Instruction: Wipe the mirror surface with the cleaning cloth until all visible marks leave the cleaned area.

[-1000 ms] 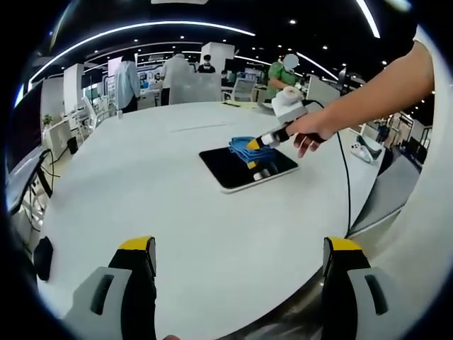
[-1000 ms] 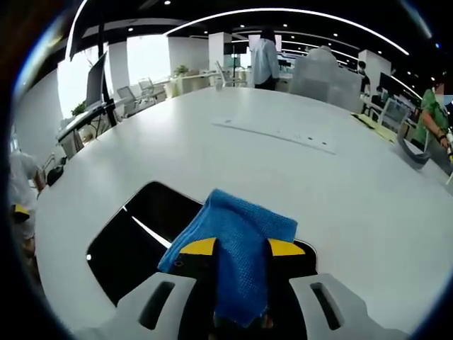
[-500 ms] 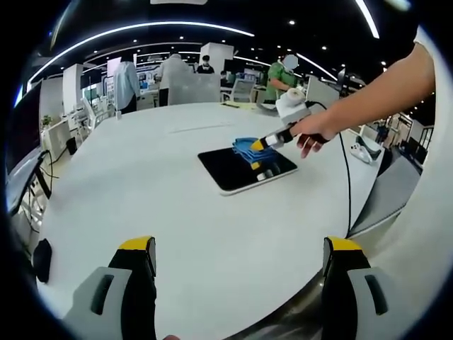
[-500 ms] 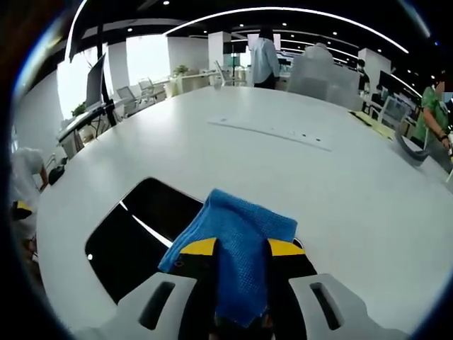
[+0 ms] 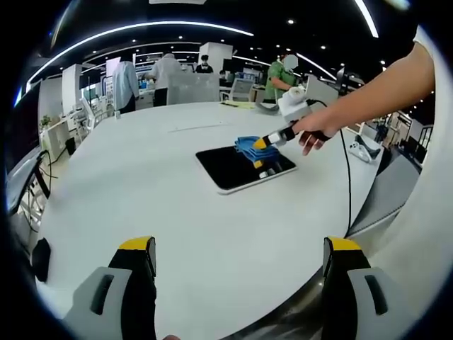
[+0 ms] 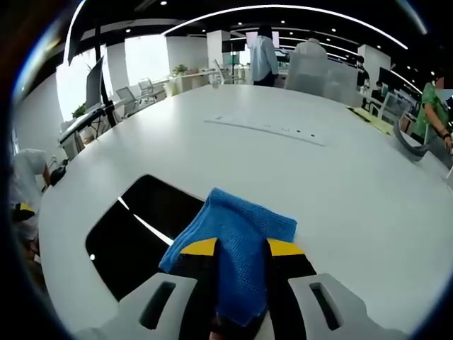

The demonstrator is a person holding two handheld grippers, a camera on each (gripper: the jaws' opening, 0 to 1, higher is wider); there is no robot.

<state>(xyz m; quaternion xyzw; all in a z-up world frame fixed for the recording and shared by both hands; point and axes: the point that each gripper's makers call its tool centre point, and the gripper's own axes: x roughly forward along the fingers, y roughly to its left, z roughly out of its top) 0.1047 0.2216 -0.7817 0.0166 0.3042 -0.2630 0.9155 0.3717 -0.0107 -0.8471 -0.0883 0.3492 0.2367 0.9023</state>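
Note:
A dark rectangular mirror (image 5: 238,167) (image 6: 145,227) lies flat on the white table (image 5: 141,184). A blue cleaning cloth (image 6: 237,244) (image 5: 248,147) rests on the mirror's right part. My right gripper (image 6: 234,248) is shut on the cloth and presses it onto the mirror. In the left gripper view that gripper (image 5: 262,145) reaches in from the right, held by a person's hand (image 5: 315,131). My left gripper (image 5: 241,262) hovers open over the near table edge, far from the mirror, with nothing between its fingers.
A long pale strip (image 6: 265,127) lies on the table beyond the mirror. A black cable (image 5: 347,184) runs from the right gripper over the table's right edge. Chairs, desks and several people (image 5: 127,81) stand in the background.
The right gripper with the cloth has slid slightly along the mirror toward its far right edge. The left gripper has stayed still.

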